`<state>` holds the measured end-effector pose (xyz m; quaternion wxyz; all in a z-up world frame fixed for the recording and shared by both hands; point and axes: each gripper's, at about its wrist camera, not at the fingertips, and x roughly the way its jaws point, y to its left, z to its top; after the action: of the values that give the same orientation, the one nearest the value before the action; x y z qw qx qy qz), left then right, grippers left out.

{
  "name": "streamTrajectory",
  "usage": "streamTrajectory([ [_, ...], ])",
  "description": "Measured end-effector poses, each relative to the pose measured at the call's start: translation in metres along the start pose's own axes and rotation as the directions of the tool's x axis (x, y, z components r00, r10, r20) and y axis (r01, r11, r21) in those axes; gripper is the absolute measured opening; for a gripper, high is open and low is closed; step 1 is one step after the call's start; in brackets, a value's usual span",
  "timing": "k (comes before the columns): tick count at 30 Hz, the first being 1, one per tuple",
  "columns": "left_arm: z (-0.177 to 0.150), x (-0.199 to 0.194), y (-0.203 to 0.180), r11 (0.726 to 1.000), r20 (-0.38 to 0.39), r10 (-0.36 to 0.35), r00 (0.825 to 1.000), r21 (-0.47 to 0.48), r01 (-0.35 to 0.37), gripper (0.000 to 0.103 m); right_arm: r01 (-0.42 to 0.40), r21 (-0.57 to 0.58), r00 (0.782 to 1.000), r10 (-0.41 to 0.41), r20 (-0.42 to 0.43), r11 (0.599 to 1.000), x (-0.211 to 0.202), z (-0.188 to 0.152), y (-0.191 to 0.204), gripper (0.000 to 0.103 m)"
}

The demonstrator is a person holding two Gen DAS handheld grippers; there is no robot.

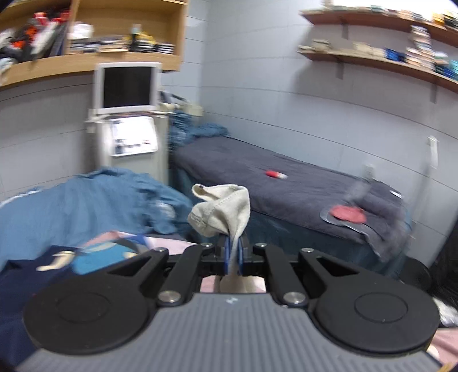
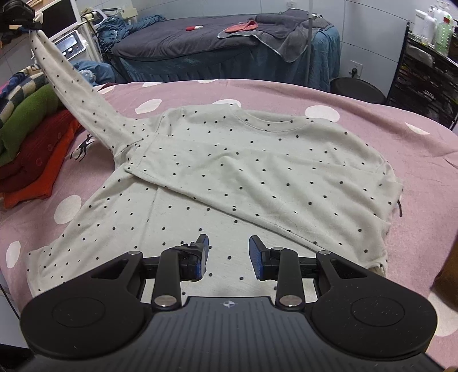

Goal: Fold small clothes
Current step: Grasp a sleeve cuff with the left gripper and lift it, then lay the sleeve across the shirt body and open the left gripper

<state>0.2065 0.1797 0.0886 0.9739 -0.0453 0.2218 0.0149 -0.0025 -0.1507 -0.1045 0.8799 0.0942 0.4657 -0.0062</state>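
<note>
A cream sweater with small black dots (image 2: 257, 177) lies flat on the pink polka-dot bedspread (image 2: 415, 148). One sleeve is folded across its chest. The other sleeve (image 2: 74, 94) is stretched up and to the far left, held by my left gripper (image 2: 31, 24). In the left wrist view my left gripper (image 1: 233, 251) is shut on the sleeve's cuff (image 1: 220, 209), which bunches above the pads. My right gripper (image 2: 227, 254) is open and empty, low over the sweater's lower front.
A pile of folded green, red and orange clothes (image 2: 31, 143) lies at the bed's left edge. A dark massage bed (image 2: 217, 43) with a red cloth stands behind. A blue sheet (image 1: 86, 200) and a machine with a screen (image 1: 126, 114) stand by the wall.
</note>
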Motion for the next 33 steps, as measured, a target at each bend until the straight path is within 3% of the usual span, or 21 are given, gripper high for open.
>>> streamTrajectory([
  [4, -0.024, 0.009, -0.047, 0.987, -0.089, -0.153, 0.984, 0.029, 0.156, 0.006, 0.012, 0.027, 1.0, -0.012, -0.006, 1.0, -0.002, -0.005, -0.008, 0.055],
  [6, -0.042, 0.01, -0.078, 0.969, -0.145, -0.24, 0.96, 0.016, 0.245, 0.006, 0.019, 0.037, 1.0, -0.018, -0.009, 0.999, -0.004, -0.008, -0.012, 0.055],
  [8, -0.061, 0.006, -0.116, 0.939, -0.192, -0.331, 0.924, 0.026, 0.342, 0.006, 0.024, 0.048, 1.0, -0.024, -0.01, 0.999, -0.006, -0.01, -0.015, 0.055],
  [11, -0.095, -0.01, -0.178, 0.869, -0.246, -0.463, 0.852, 0.063, 0.491, 0.006, 0.037, 0.066, 0.999, -0.037, -0.007, 0.997, -0.009, -0.015, -0.022, 0.055],
  [13, -0.119, -0.021, -0.216, 0.809, -0.29, -0.546, 0.786, 0.063, 0.585, 0.006, 0.05, 0.082, 0.999, -0.049, -0.01, 0.995, -0.012, -0.018, -0.028, 0.055],
  [15, -0.144, -0.03, -0.25, 0.767, -0.336, -0.582, 0.741, 0.075, 0.637, 0.007, 0.065, 0.104, 0.998, -0.064, -0.014, 0.992, -0.014, -0.023, -0.036, 0.055],
  [16, -0.157, -0.032, -0.266, 0.745, -0.372, -0.592, 0.715, 0.084, 0.661, 0.011, 0.073, 0.116, 0.997, -0.072, -0.017, 0.991, -0.016, -0.025, -0.04, 0.055],
  [19, -0.196, -0.042, -0.306, 0.664, -0.488, -0.632, 0.602, 0.06, 0.745, 0.025, 0.098, 0.159, 0.995, -0.095, -0.026, 0.982, -0.019, -0.033, -0.054, 0.055],
  [21, -0.223, -0.049, -0.331, 0.621, -0.564, -0.613, 0.553, 0.089, 0.779, 0.042, 0.114, 0.186, 0.993, -0.109, -0.038, 0.976, -0.02, -0.039, -0.063, 0.055],
  [22, -0.235, -0.052, -0.339, 0.606, -0.596, -0.59, 0.545, 0.118, 0.786, 0.061, 0.122, 0.199, 0.992, -0.115, -0.045, 0.972, -0.02, -0.042, -0.066, 0.055],
  [23, -0.245, -0.056, -0.345, 0.598, -0.622, -0.565, 0.543, 0.144, 0.788, 0.072, 0.126, 0.212, 0.992, -0.118, -0.05, 0.969, -0.02, -0.044, -0.069, 0.055],
  [27, -0.275, -0.072, -0.337, 0.572, -0.668, -0.537, 0.515, 0.16, 0.804, 0.078, 0.143, 0.244, 0.99, -0.137, -0.043, 0.959, -0.022, -0.047, -0.081, 0.055],
  [28, -0.278, -0.074, -0.33, 0.577, -0.668, -0.528, 0.525, 0.171, 0.799, 0.083, 0.151, 0.251, 0.989, -0.145, -0.039, 0.956, -0.022, -0.046, -0.085, 0.055],
  [29, -0.281, -0.071, -0.318, 0.592, -0.665, -0.512, 0.544, 0.185, 0.784, 0.094, 0.157, 0.26, 0.988, -0.153, -0.034, 0.953, -0.022, -0.045, -0.089, 0.055],
  [30, -0.283, -0.07, -0.306, 0.609, -0.657, -0.499, 0.564, 0.197, 0.768, 0.098, 0.161, 0.272, 0.987, -0.158, -0.031, 0.949, -0.022, -0.044, -0.093, 0.055],
  [33, -0.285, -0.056, -0.259, 0.674, -0.635, -0.43, 0.642, 0.248, 0.696, 0.1, 0.132, 0.349, 0.989, -0.146, 0.014, 0.928, -0.02, -0.034, -0.112, 0.055],
])
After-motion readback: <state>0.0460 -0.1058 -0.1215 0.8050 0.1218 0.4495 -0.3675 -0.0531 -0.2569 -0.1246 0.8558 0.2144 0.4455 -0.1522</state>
